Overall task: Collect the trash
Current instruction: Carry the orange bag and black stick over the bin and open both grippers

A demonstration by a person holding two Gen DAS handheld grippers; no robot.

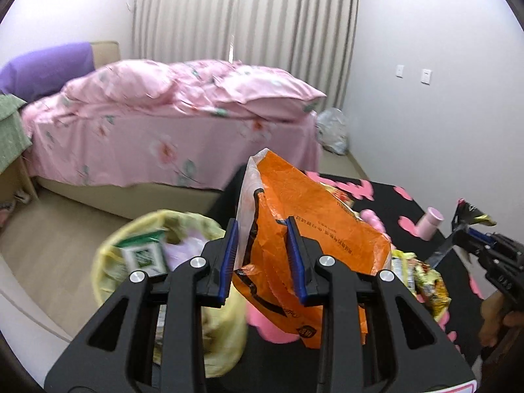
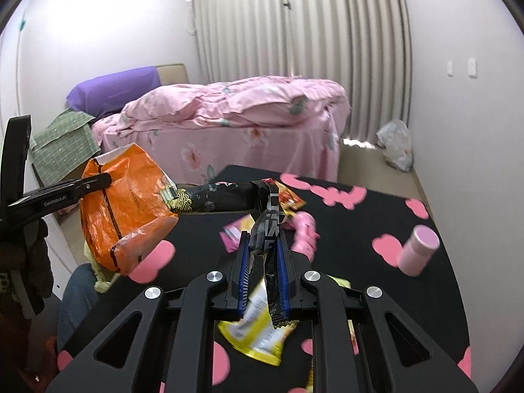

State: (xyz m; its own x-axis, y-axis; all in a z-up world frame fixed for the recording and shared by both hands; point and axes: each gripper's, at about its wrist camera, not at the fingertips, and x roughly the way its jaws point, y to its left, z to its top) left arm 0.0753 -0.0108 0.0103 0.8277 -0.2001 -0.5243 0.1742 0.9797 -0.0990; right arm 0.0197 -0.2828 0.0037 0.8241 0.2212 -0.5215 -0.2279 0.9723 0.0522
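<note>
Orange snack bag (image 1: 304, 229): empty crinkled foil-plastic pouch, held aloft at centre frame of the left wrist view, above the near edge of the desk (image 1: 393, 203) and just right of the yellow-lined trash bin (image 1: 108, 262) at lower left. Left gripper (image 1: 263, 255): jaws pressed on the bag's upper edge, blue pads either side of a pinched fold. Judged very light, limp, slick-surfaced, not fragile; liable to slide from the pads or catch air when swung; best taken at a doubled seam or folded rim, as now, rather than on a single smooth panel. Black snack wrapper (image 2: 262, 229): long printed film, twisted, clamped between the narrow-set jaws of the right gripper (image 2: 263, 262) at centre of the right wrist view, its free end trailing out to the left toward the orange bag. Judged weightless, floppy, apt to dangle and snag; grip near the middle sound. Yellow snack packet (image 2: 258, 334): flat on the desk at lower centre, beneath the right gripper, uncollected; thin and flush to the surface, so likely needing a pinch at a raised corner. Pink packet (image 2: 234, 232): partly hidden behind the jaws, uncollected. Pink bottle (image 2: 419, 250): on the desk at right, rigid; trash or not, cannot tell. Bin already holding a green-and-white packet (image 1: 144, 255). Pink floral bed (image 1: 163, 124) across the upper half.
</note>
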